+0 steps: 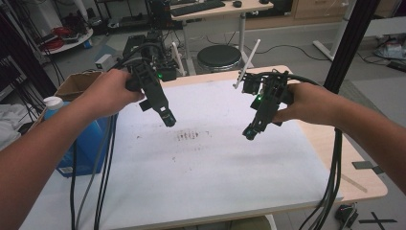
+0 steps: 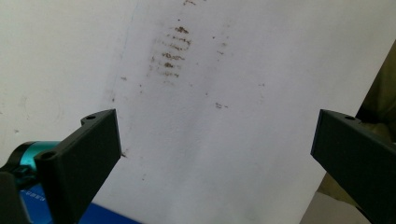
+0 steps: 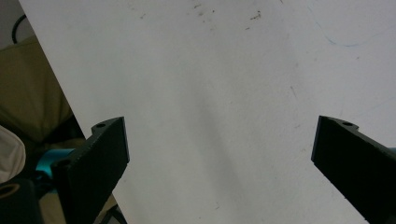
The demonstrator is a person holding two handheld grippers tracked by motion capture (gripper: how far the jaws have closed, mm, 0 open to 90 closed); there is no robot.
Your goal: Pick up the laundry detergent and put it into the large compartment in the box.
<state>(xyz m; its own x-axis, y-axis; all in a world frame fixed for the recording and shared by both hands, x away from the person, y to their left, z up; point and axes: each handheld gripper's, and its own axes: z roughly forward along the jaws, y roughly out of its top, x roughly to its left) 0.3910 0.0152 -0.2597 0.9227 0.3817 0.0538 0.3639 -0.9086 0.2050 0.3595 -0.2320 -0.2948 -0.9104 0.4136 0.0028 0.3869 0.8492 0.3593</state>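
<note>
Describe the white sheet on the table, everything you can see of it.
The white sheet lies flat over most of the wooden table, looking like thin paper or matte board. A patch of brown smudges marks its middle, with scattered specks nearby. Both claws, left and right, hover above it with jaws open, holding nothing.

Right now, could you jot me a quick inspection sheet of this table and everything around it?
Surface: white sheet over a wooden table, with a patch of brown smudges near its middle.
Job's things: nothing seen between the fingers; both grippers hover over the smudges.
Clutter: nothing seen on the sheet.
Grippers: left gripper and right gripper both open, each held in a hand and tilted down toward the sheet.
Cables: black cables hang from the left gripper; another bundle from the right.
Surroundings: blue bottle and cardboard box at the left edge; round stool and desk with keyboard beyond.
</note>
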